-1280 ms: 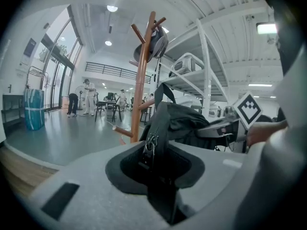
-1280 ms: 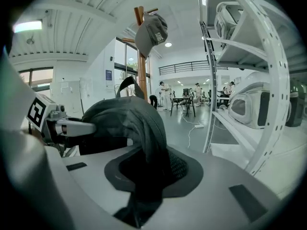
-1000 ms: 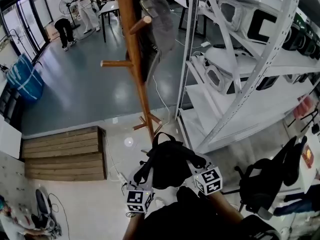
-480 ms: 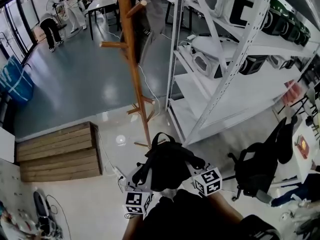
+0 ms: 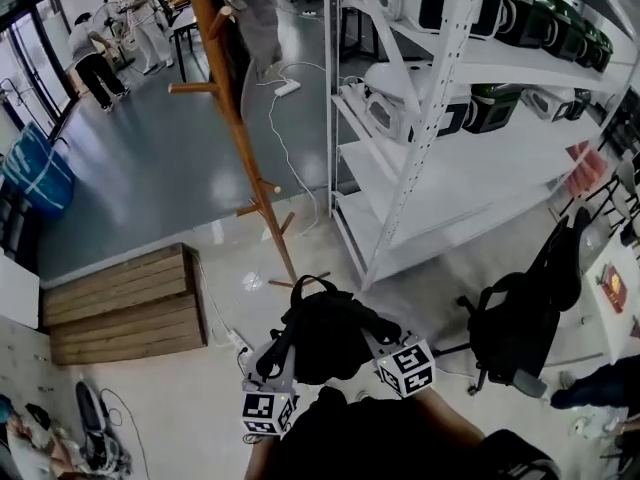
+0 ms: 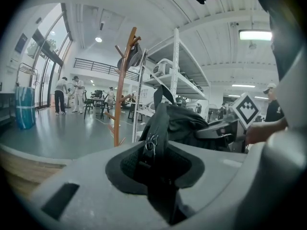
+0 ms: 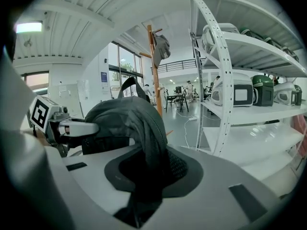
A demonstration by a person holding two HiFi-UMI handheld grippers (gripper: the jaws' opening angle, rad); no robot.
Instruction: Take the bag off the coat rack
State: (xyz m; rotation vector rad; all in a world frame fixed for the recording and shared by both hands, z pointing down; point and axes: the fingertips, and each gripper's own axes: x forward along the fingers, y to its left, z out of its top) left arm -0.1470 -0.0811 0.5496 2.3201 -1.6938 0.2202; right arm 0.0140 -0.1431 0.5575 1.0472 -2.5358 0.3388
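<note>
The black bag [image 5: 325, 330] hangs between my two grippers, off the wooden coat rack [image 5: 238, 128], which stands apart beyond it. My left gripper [image 5: 283, 356] is shut on the bag's zippered edge [image 6: 154, 137]; black fabric fills its jaws [image 6: 156, 164]. My right gripper [image 5: 377, 340] is shut on a fold of the bag [image 7: 136, 123], pinched at its jaws [image 7: 148, 169]. Each gripper view shows the other gripper across the bag: the right gripper [image 6: 224, 128] and the left gripper [image 7: 69, 127]. A grey garment [image 5: 255, 13] still hangs on the rack [image 6: 125, 80] [image 7: 154, 71].
White metal shelving [image 5: 400, 168] with helmets and appliances stands to the right. A black office chair [image 5: 515, 323] is at the near right and a wooden step [image 5: 125, 303] at the left. A white cable [image 5: 280, 138] trails across the floor. People [image 5: 95, 53] stand far back left.
Both grippers, with the bag held between them, have drawn back from the coat rack, which now sits farther left in view. The grip on the bag looks unchanged.
</note>
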